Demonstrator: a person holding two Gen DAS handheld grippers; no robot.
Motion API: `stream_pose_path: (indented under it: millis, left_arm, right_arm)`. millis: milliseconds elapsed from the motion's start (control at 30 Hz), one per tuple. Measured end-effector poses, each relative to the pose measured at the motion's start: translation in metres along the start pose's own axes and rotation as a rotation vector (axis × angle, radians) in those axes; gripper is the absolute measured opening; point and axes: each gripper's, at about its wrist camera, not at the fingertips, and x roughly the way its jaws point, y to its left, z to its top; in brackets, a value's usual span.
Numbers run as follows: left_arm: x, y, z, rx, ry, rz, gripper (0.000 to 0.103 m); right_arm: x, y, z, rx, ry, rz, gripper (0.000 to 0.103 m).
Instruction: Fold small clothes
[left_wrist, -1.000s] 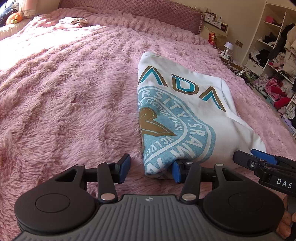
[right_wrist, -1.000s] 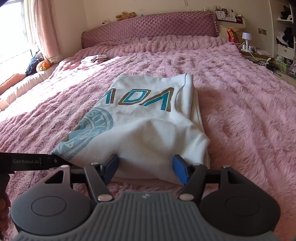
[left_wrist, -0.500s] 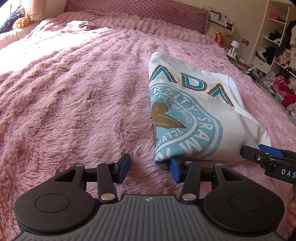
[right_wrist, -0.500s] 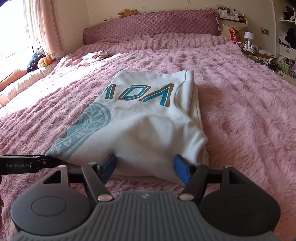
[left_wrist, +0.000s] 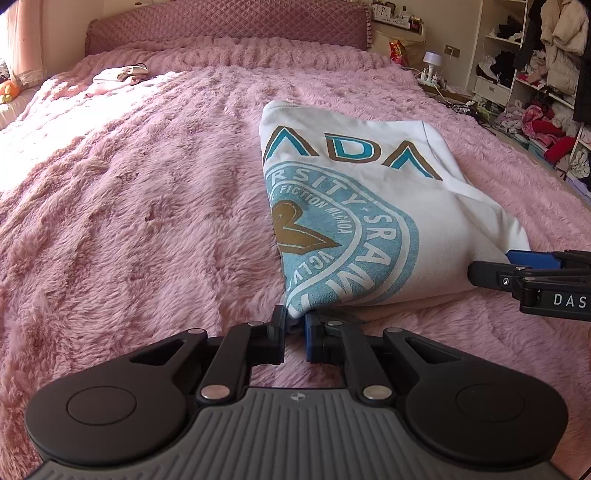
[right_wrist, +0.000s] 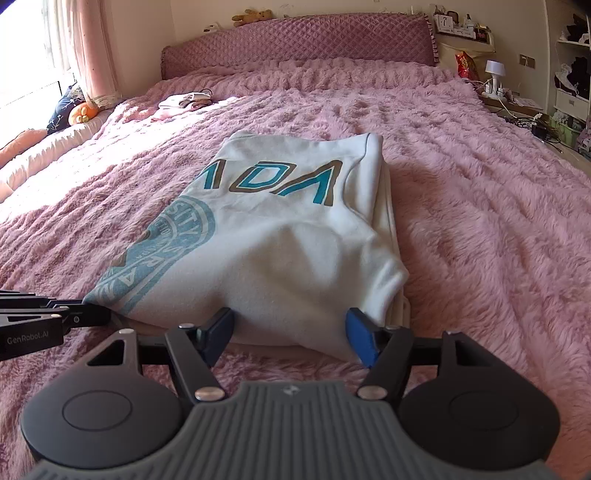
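Note:
A white sweatshirt (left_wrist: 369, 206) with a blue round crest and teal letters lies folded lengthwise on the pink furry bedspread (left_wrist: 129, 221). It also shows in the right wrist view (right_wrist: 295, 236). My left gripper (left_wrist: 295, 328) is shut on the sweatshirt's near left corner. My right gripper (right_wrist: 291, 328) is open, its two fingers astride the near right edge of the sweatshirt, cloth between them. The right gripper shows at the right edge of the left wrist view (left_wrist: 517, 266), the left gripper at the left edge of the right wrist view (right_wrist: 74, 314).
A small pale garment (left_wrist: 118, 74) lies far back on the bed near the quilted headboard (left_wrist: 229, 26). Open shelves with clothes (left_wrist: 535, 74) stand to the right. Pillows and a curtain (right_wrist: 74, 74) are at the left by the window.
My left gripper has closed on the near left corner of the sweatshirt. The right gripper has stayed open at the near right edge, having edged slightly forward.

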Motion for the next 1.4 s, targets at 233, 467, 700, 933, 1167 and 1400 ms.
stream_pose_path:
  millis: [233, 467, 700, 933, 1167, 1400]
  left_arm:
    - [-0.025, 0.02, 0.002, -0.035, 0.0, -0.049, 0.021]
    - [-0.045, 0.033, 0.038, -0.151, -0.152, -0.2, 0.031]
    - [0.009, 0.024, 0.04, -0.18, -0.05, -0.249, 0.037]
    - [0.003, 0.058, 0.045, -0.286, -0.069, -0.354, 0.081]
    - [0.064, 0.14, 0.054, -0.718, -0.024, -0.664, 0.081]
    - [0.134, 0.156, 0.055, -0.867, 0.117, -0.811, 0.081]
  right_arm:
    - [-0.011, -0.003, 0.0, -0.008, -0.009, -0.022, 0.059]
    - [-0.033, -0.015, 0.022, 0.093, -0.162, 0.024, 0.059]
    - [0.003, -0.038, 0.015, 0.201, -0.038, 0.007, 0.056]
    - [-0.006, -0.063, 0.036, 0.301, -0.07, 0.132, 0.062]
    - [0.023, -0.129, 0.068, 0.517, -0.06, 0.293, 0.068]
    - [0.077, -0.172, 0.055, 0.768, 0.06, 0.444, 0.07]
